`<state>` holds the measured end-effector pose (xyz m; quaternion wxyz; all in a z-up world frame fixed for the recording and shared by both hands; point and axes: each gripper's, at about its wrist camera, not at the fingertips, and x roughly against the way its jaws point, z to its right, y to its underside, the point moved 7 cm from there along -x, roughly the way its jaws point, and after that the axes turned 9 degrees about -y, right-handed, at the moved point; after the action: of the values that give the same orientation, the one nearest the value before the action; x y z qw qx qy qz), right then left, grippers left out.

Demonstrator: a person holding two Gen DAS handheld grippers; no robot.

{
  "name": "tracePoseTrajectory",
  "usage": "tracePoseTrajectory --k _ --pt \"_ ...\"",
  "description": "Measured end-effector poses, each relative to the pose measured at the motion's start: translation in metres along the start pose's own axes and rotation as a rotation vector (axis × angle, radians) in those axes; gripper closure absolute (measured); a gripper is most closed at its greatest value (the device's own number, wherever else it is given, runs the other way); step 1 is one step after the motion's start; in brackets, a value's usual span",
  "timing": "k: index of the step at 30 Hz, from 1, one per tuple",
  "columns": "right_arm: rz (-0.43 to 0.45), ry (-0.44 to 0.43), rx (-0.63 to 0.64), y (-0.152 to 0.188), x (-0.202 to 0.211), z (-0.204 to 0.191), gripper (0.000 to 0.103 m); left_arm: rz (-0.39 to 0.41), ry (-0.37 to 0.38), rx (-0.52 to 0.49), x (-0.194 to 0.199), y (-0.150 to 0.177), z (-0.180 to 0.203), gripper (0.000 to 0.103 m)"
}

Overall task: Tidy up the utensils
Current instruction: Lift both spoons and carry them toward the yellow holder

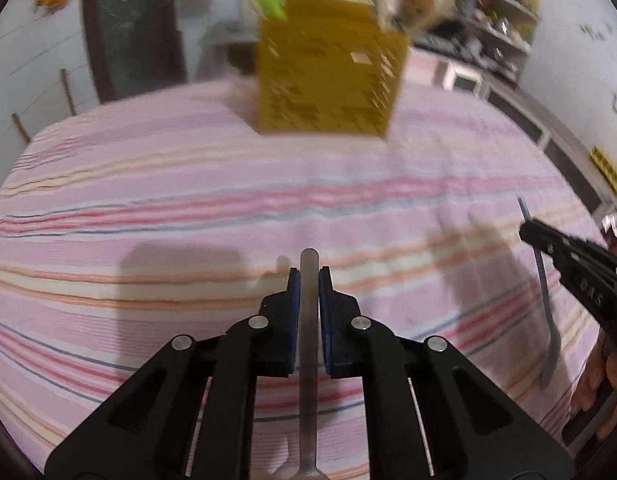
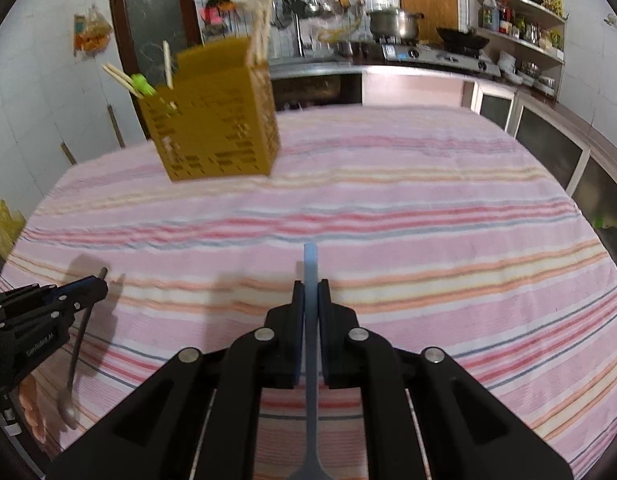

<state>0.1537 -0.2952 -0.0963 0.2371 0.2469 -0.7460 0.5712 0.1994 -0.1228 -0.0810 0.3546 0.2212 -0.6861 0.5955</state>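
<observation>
A yellow perforated utensil holder [image 1: 328,68] stands at the far side of the table; in the right wrist view it [image 2: 216,120] holds chopsticks [image 2: 120,78] and a green item. My left gripper [image 1: 309,276] is shut on a metal utensil's handle [image 1: 308,340], held above the cloth; the right wrist view shows it [image 2: 102,280] with a spoon [image 2: 70,380] hanging down. My right gripper [image 2: 310,284] is shut on a blue-grey utensil's handle [image 2: 311,320]; in the left wrist view it [image 1: 526,228] holds that utensil [image 1: 548,328] bowl-end down.
A pink striped cloth [image 2: 388,220] covers the table. Behind it are a kitchen counter with a stove and pot [image 2: 394,22], hanging ladles, shelves at the right and a dark door [image 2: 156,12] at the left.
</observation>
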Motion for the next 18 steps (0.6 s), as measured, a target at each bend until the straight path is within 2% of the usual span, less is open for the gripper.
tracePoseTrajectory --k 9,18 --pt "0.182 -0.041 0.029 -0.027 0.028 -0.035 0.096 0.203 -0.104 0.115 0.048 -0.021 -0.052 0.095" --pt "0.311 -0.072 0.041 -0.049 0.046 -0.056 0.096 0.317 -0.129 0.195 0.08 -0.035 -0.087 0.095"
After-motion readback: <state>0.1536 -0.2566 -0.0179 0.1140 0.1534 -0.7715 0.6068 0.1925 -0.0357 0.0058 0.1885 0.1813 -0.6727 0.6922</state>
